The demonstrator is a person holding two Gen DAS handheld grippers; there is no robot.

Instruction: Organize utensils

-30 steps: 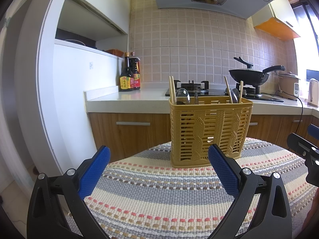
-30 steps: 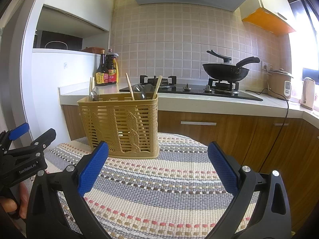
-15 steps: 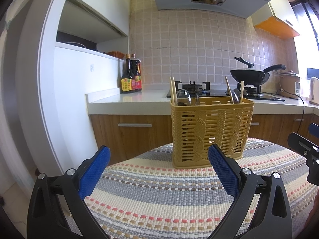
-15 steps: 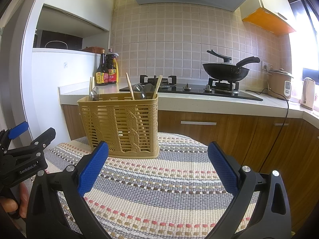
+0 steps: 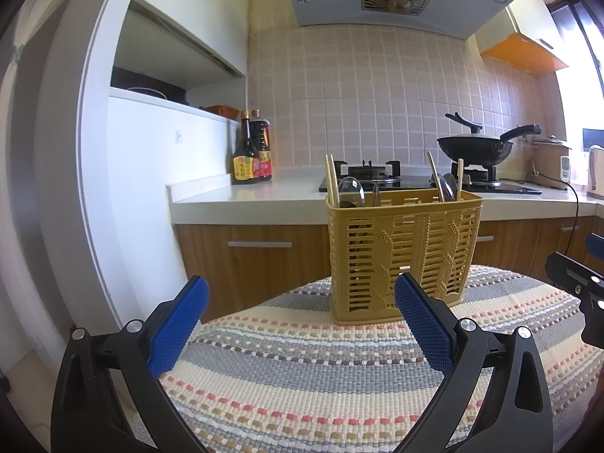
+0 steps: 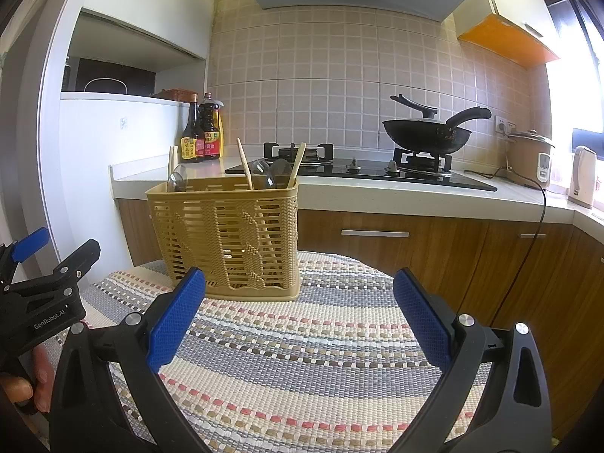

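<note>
Yellow lattice plastic basket (image 5: 403, 253) holds chopsticks (image 5: 331, 179); left claw (image 5: 300, 324) and right claw (image 6: 300, 317) both gape, empty.

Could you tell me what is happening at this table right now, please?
A person holds a hand-held gripper in each hand, both open and empty, above a striped woven mat. The left hand-held gripper and the right hand-held gripper both face a yellow plastic utensil basket standing on the mat. Chopsticks and spoons already stand in the basket; neither gripper touches it.
</note>
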